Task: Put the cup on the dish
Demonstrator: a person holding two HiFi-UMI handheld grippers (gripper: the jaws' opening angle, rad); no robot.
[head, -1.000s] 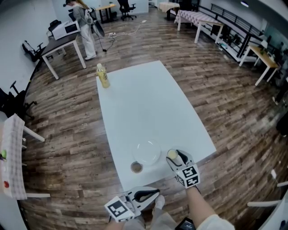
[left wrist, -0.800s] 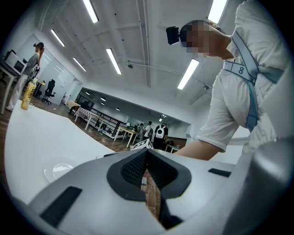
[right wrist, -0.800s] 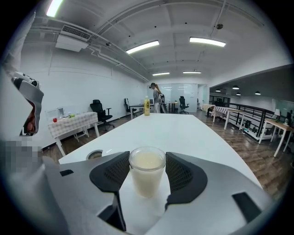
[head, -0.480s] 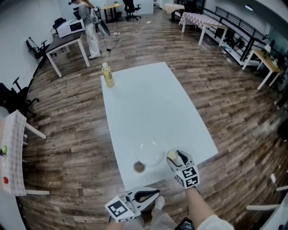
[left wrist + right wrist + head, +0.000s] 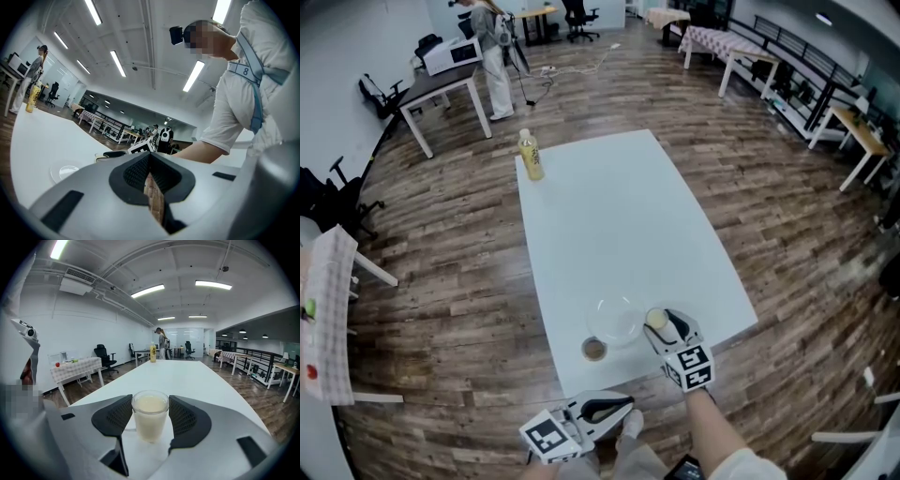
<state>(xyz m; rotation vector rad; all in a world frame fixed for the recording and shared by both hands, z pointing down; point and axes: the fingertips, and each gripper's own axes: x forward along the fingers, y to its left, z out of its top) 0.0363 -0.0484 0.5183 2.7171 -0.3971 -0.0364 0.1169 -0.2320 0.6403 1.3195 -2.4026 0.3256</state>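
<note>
A clear glass cup of creamy liquid (image 5: pixel 150 414) stands between the pads of my right gripper (image 5: pixel 150 420), which press on its sides. From the head view this cup (image 5: pixel 656 320) and right gripper (image 5: pixel 664 328) are over the table's near end, just right of the clear glass dish (image 5: pixel 615 321). Whether the cup touches the table I cannot tell. My left gripper (image 5: pixel 623 404) hangs off the table's near edge, its jaws shut with nothing in them. In the left gripper view the dish (image 5: pixel 65 171) lies ahead to the left of the left gripper (image 5: pixel 149 161).
A small round brown object (image 5: pixel 593 350) sits near the table's front edge, left of the dish. A yellow bottle (image 5: pixel 531 156) stands at the far left corner of the white table (image 5: pixel 619 225). A person stands by desks far off.
My right gripper with the cup has edged a little closer to the dish. The left gripper has stayed where it was.
</note>
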